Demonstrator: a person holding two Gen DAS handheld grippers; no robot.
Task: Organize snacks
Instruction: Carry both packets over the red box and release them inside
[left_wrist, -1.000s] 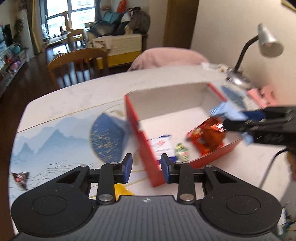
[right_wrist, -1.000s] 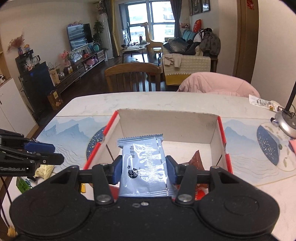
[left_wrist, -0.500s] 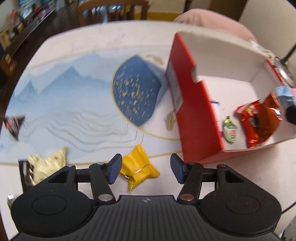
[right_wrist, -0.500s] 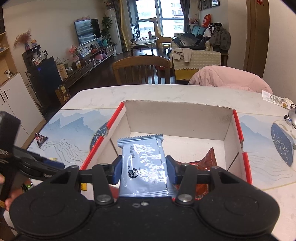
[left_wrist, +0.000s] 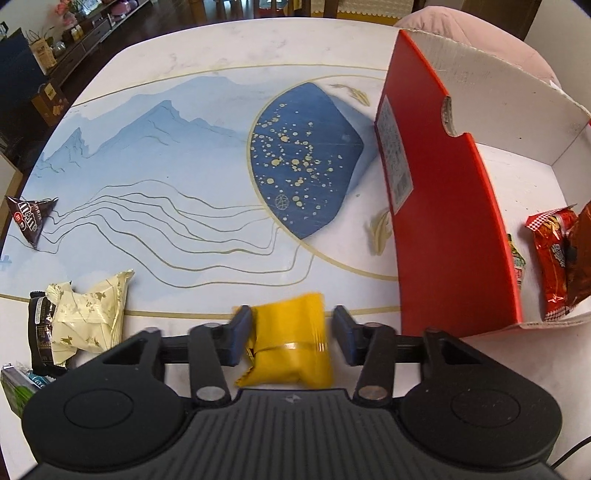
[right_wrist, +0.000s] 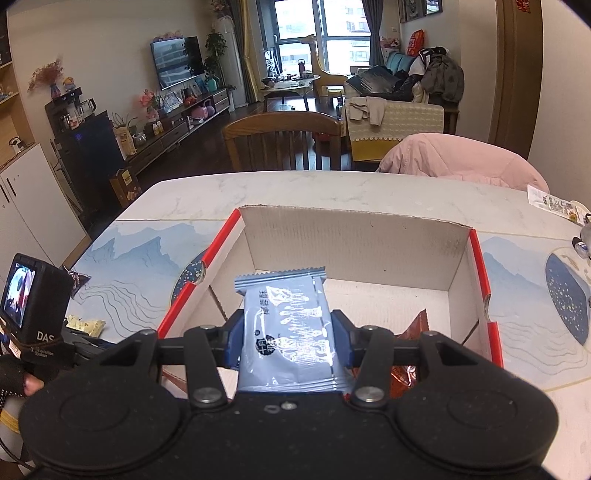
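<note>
A red cardboard box (left_wrist: 436, 206) with a white inside stands on the table; it also shows in the right wrist view (right_wrist: 369, 254). Red snack packets (left_wrist: 554, 258) lie in it. My left gripper (left_wrist: 291, 338) is open around a yellow packet (left_wrist: 291, 343) on the table left of the box; the left pad touches it, the right pad stands apart. My right gripper (right_wrist: 286, 339) is shut on a grey-blue packet (right_wrist: 286, 332), held above the box's near edge.
A cream packet (left_wrist: 88, 314), a black packet (left_wrist: 38, 332), a green packet (left_wrist: 16, 387) and a dark triangular M&M's packet (left_wrist: 29, 218) lie at the table's left. A pink-covered chair (right_wrist: 461, 162) and a wooden chair (right_wrist: 280, 140) stand behind the table.
My left gripper has swung away from the box, down to the yellow packet, and now straddles it. My right gripper, still holding the grey-blue packet, has moved in over the box.
</note>
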